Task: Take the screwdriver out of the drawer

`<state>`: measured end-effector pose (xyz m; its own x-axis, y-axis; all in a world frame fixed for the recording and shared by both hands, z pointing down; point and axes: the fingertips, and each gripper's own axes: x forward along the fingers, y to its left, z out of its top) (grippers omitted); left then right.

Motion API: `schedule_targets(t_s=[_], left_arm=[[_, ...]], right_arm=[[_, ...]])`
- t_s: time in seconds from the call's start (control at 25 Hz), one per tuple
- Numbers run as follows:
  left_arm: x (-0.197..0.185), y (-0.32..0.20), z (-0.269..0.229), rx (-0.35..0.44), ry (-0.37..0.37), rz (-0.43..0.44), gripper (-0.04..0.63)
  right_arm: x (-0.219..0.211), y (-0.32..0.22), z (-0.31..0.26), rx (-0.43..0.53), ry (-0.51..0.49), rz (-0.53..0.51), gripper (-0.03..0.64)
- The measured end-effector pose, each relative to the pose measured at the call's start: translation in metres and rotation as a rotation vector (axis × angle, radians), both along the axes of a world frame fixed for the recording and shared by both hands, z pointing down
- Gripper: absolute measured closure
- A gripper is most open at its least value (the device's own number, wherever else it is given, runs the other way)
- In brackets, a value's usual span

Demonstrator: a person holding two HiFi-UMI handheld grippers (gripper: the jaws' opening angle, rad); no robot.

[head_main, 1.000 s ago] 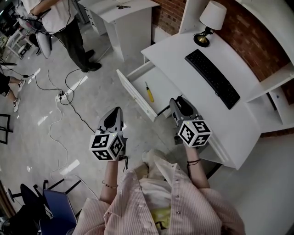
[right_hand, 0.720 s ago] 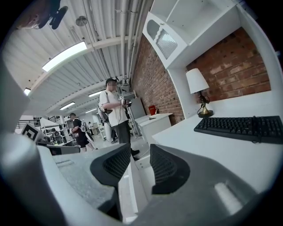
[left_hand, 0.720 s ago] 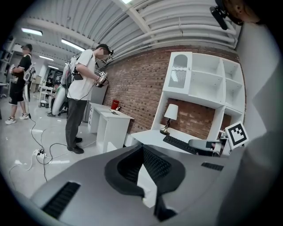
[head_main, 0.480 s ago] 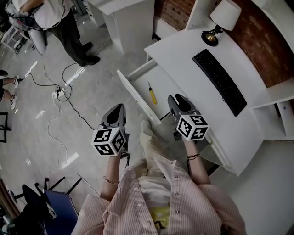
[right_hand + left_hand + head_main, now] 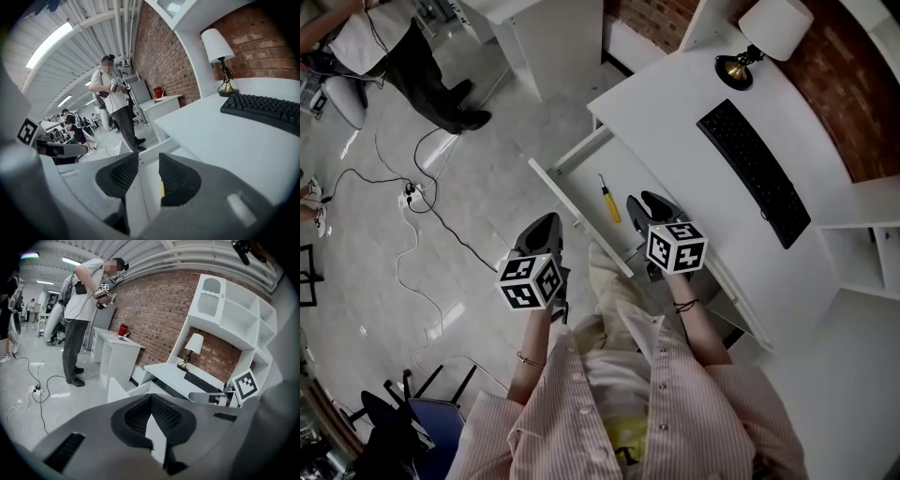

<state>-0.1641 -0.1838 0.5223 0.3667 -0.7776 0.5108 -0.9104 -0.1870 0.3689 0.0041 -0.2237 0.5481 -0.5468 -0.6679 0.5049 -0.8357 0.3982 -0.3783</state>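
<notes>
The white drawer (image 5: 577, 216) of the desk (image 5: 675, 103) stands pulled out. Inside it lies a screwdriver (image 5: 607, 199) with a yellow handle. My right gripper (image 5: 645, 204) hovers at the drawer's right side, a short way from the screwdriver, jaws open with nothing between them. In the right gripper view a sliver of the yellow handle (image 5: 162, 189) shows beside the right pad, below the gripper (image 5: 148, 157). My left gripper (image 5: 542, 230) hangs over the floor in front of the drawer front, shut and empty. The left gripper view shows its jaws (image 5: 150, 397) meeting at the tips.
A black keyboard (image 5: 753, 171) and a lamp (image 5: 764, 28) sit on the desk. A person (image 5: 403, 56) stands at the far left near a white cabinet (image 5: 544, 33). Cables and a power strip (image 5: 408, 197) lie on the floor. A blue chair (image 5: 422, 422) is behind me.
My right gripper has moved left, closer to the drawer and the screwdriver. The left gripper has kept its place in front of the drawer. The head view has shifted slightly.
</notes>
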Motion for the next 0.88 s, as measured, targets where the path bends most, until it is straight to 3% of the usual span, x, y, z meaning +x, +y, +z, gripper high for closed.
schedule_targets(t_s=[0.36, 0.88], left_arm=[[0.010, -0.036, 0.033, -0.103, -0.007, 0.048, 0.595], [0.014, -0.070, 0.058, -0.143, 0.003, 0.066, 0.595]], right_arm=[[-0.022, -0.031, 0.060, -0.130, 0.076, -0.079, 0.494], [-0.043, -0.047, 0.154, -0.272, 0.198, -0.158, 0.494]])
